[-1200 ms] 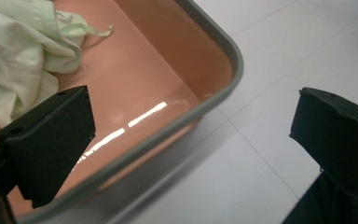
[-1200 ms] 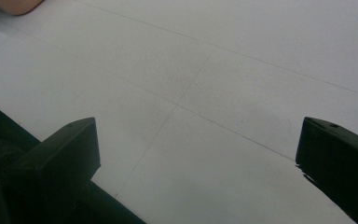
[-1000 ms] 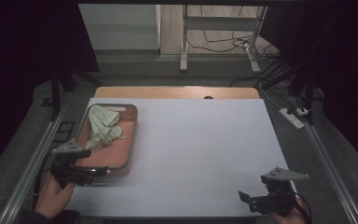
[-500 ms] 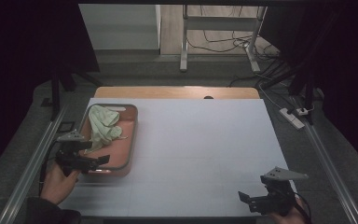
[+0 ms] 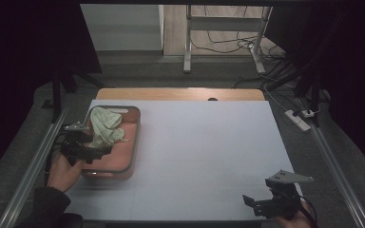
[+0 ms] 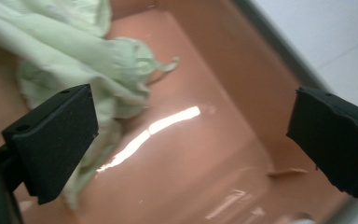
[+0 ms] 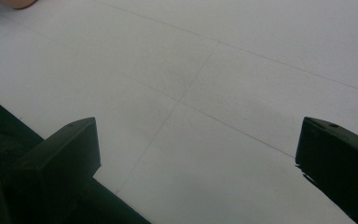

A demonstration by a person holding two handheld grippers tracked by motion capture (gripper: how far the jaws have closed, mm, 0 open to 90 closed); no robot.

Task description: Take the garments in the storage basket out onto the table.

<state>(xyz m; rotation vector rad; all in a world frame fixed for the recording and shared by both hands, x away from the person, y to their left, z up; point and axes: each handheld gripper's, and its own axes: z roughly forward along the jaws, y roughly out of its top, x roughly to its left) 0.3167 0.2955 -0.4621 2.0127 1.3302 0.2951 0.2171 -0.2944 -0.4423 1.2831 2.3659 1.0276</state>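
Note:
A salmon-pink tray [image 5: 129, 142] sits at the table's left, with a crumpled pale green cloth [image 5: 104, 126] in its far half. My left gripper [image 5: 102, 151] hovers over the tray's near left part, open, its jaws wide apart. In the left gripper view the cloth [image 6: 79, 51] lies at upper left, partly behind the left jaw, and the tray's bare glossy floor [image 6: 191, 154] lies between the jaws of the gripper [image 6: 191, 140]. My right gripper [image 5: 250, 203] rests open at the table's near right edge, over bare white surface [image 7: 200, 140].
The white table top [image 5: 204, 147] spreads between the two grippers. A wooden strip [image 5: 180, 93] runs along its far edge. Metal rails [image 5: 33, 166] flank both sides, and a power strip with cables [image 5: 297, 118] lies on the floor at the right.
My left gripper has moved forward and up along the tray's left side, toward the cloth. The right gripper has stayed where it was.

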